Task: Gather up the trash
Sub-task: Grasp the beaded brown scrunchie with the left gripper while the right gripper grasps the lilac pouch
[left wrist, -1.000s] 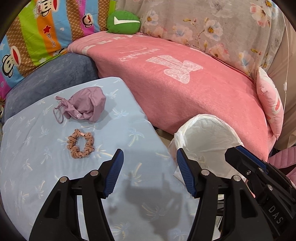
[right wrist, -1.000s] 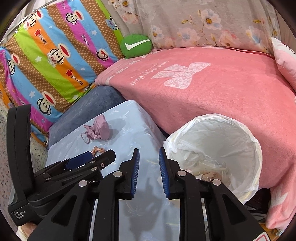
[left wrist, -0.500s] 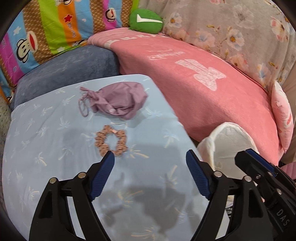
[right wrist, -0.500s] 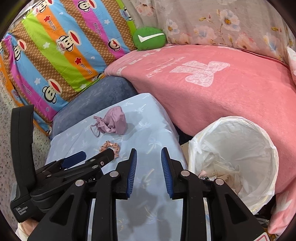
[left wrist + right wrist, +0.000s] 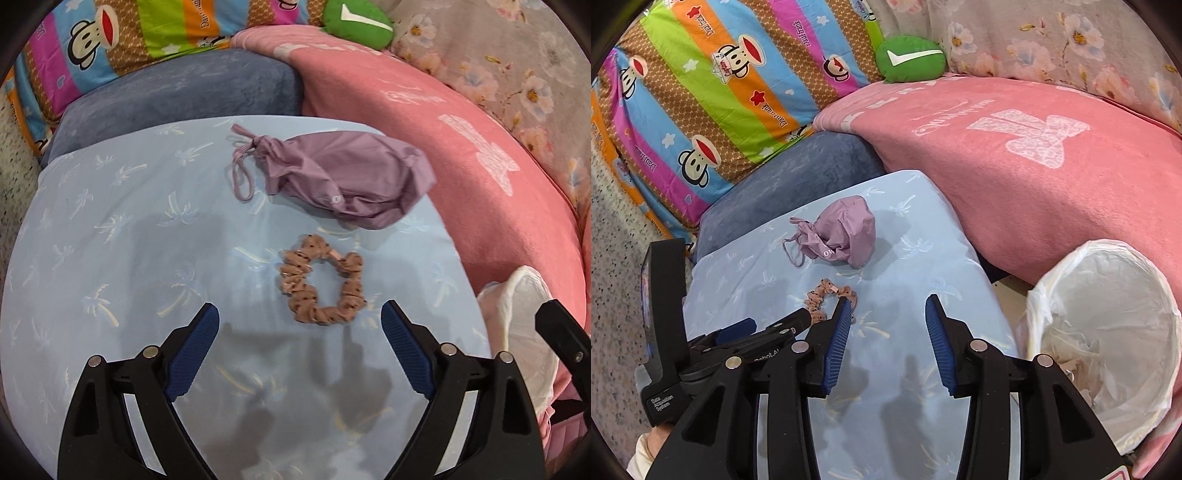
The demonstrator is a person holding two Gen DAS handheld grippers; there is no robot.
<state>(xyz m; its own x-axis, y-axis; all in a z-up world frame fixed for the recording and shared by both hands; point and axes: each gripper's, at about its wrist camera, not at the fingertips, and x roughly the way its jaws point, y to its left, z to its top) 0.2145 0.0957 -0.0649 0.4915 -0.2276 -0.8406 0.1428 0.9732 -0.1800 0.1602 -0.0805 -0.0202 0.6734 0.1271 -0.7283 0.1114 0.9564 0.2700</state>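
Both my grippers have swung leftward off the bin (image 5: pixel 1108 332). Left gripper (image 5: pixel 299 332) tilts down, jaws opening wide and empty, the scrunchie (image 5: pixel 321 282) mid-frame just beyond. Right gripper (image 5: pixel 886 325) opens too, holding nothing.

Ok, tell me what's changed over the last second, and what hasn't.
Both grippers moved away from the lined bin toward the scrunchie, and both sets of jaws are opening with nothing between them. The left gripper now frames the scrunchie. Nothing was grabbed. The scrunchie and purple pouch lie where they were.
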